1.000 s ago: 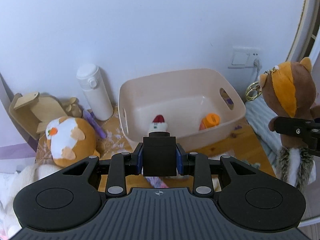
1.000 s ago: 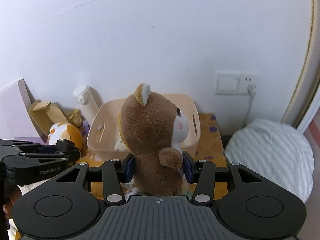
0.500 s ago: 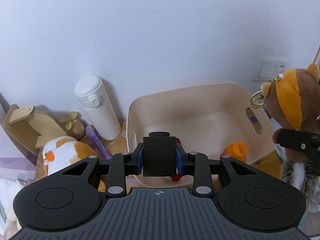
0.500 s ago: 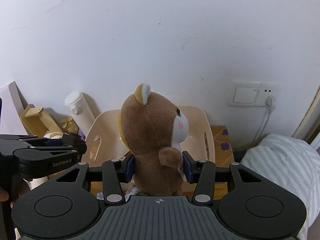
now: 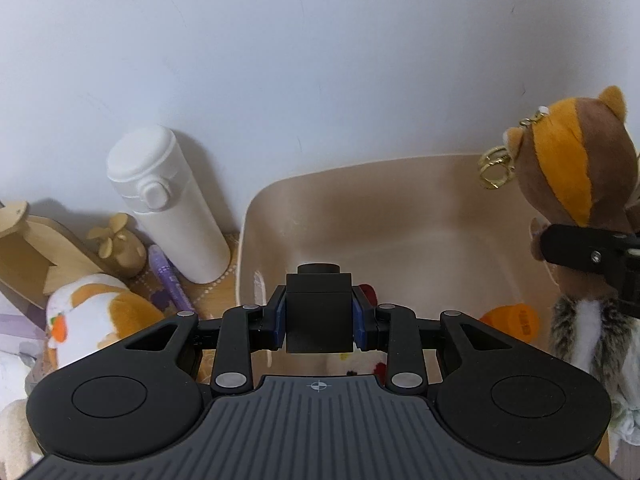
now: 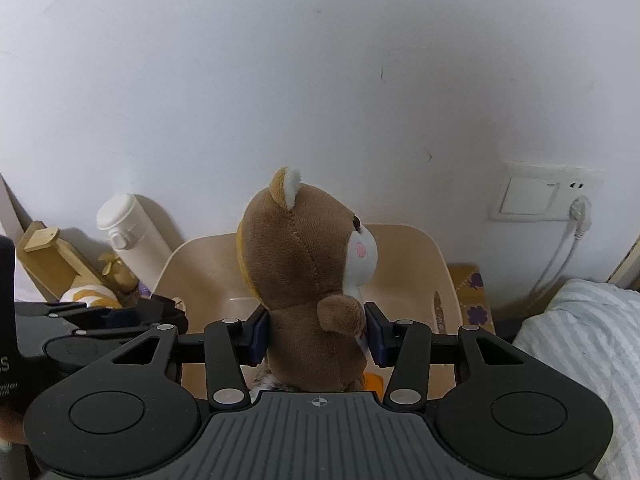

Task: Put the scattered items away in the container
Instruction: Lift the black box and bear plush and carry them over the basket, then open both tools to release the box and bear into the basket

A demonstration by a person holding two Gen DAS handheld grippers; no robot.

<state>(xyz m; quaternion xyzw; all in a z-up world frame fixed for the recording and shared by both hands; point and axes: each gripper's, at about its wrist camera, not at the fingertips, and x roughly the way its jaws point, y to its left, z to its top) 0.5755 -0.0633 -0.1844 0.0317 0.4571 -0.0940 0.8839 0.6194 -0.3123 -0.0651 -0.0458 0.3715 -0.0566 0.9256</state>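
Note:
My left gripper (image 5: pixel 319 318) is shut on a black cube-shaped bottle (image 5: pixel 319 312) and holds it over the near edge of the beige bin (image 5: pixel 400 208). My right gripper (image 6: pixel 317 334) is shut on a brown squirrel plush (image 6: pixel 308 280), held upright over the bin (image 6: pixel 436 268); the plush also shows at the right of the left wrist view (image 5: pixel 576 184). Inside the bin lie an orange item (image 5: pixel 516 318) and a red-and-white toy (image 5: pixel 366 292), mostly hidden.
Left of the bin stand a white flask (image 5: pixel 168 204), a purple pen (image 5: pixel 168 280), a wooden stand (image 5: pixel 36 256), a small wooden figure (image 5: pixel 120 252) and an orange-white plush (image 5: pixel 96 316). A wall socket (image 6: pixel 548 196) and striped bedding (image 6: pixel 588 340) are on the right.
Both grippers have moved forward towards the bin, which now looms larger. Each keeps its grip, the left on the black bottle, the right on the squirrel plush.

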